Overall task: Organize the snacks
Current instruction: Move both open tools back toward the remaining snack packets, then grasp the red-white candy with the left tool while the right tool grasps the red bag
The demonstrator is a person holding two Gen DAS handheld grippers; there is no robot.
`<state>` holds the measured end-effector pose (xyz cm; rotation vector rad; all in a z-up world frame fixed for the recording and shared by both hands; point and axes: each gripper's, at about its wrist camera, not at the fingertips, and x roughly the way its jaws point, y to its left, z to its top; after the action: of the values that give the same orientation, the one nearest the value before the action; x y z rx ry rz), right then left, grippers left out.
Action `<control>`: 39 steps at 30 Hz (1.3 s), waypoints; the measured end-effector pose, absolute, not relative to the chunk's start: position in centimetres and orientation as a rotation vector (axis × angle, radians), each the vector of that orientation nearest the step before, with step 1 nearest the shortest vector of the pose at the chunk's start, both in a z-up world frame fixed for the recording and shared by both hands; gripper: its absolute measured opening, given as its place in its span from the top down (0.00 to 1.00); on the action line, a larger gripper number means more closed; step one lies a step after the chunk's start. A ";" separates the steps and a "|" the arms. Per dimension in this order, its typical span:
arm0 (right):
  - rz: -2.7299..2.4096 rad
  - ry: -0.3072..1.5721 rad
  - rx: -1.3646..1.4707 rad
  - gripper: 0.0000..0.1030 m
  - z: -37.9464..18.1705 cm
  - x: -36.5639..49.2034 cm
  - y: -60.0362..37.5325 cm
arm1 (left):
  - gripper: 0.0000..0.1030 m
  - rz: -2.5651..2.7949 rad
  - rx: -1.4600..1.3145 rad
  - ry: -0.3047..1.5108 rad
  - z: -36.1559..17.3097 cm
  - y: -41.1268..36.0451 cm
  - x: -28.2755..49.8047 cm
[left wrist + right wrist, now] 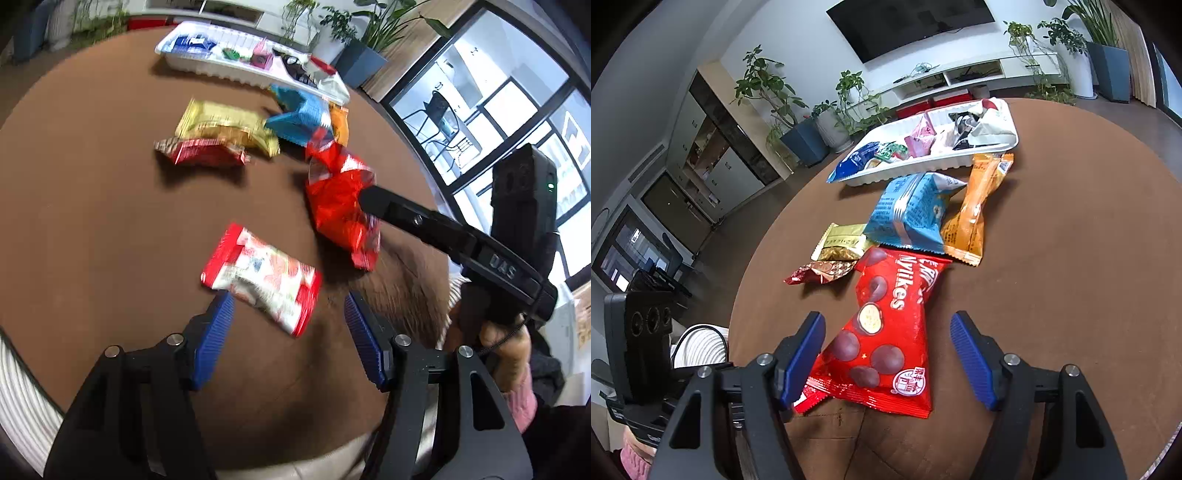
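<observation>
A: Nearest us on the right side is the red chocolate-ball bag (pixel 886 332), lying flat on the brown table (pixel 1071 277) with its near end between the blue pads of our right gripper (pixel 888 354). Our jaws are spread wide around it; the left pad looks to be just at the bag's edge, the right pad well clear. We hold nothing yet.

B: And on the left?

A: Our left gripper (pixel 288 332) is just as wide open, with the red-and-white packet (pixel 262 277) lying just ahead of the fingertips, near the left pad. Whether it touches we cannot tell; that view is blurred. Nothing is held there either.

B: So how do we do this grasp well?

A: We judge the step is picking the red bag for the white tray (pixel 923 173) at the far side of the table. We should centre the bag between the pads, come low, and close on the flat sealed end, not the puffy middle, so it does not slip or crush.

B: What lies beyond it?

A: The blue bag (pixel 908 214) overlaps the red bag's far end, with the orange packet (pixel 971 218) just beside it, and the gold packet (pixel 842 243) and small dark-red packet (pixel 820 273) to the left. We should draw the bag out towards us before lifting, or the blue one may drag along.
</observation>
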<state>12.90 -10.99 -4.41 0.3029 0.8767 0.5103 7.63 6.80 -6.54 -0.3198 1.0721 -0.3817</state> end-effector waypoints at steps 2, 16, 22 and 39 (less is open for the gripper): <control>0.505 0.872 0.306 0.29 -4.2 12.8 -11.0 | 0.41 -0.377 -0.302 1.058 -6.4 6.5 8.5; 0.498 0.884 0.235 0.28 -4.3 12.8 -9.6 | 0.41 -0.343 -0.035 1.009 -6.4 3.4 8.9; 0.491 0.888 0.193 0.30 -4.5 12.8 -8.8 | 0.50 -0.306 0.089 0.975 -6.8 2.3 7.7; 0.570 0.949 0.381 0.60 -6.2 13.3 -11.1 | 0.71 -0.306 0.031 0.949 -6.5 4.0 7.0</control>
<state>13.34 -11.09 -6.24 0.3812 0.9486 0.5702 6.98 3.96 -6.54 0.0310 0.9492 -0.3064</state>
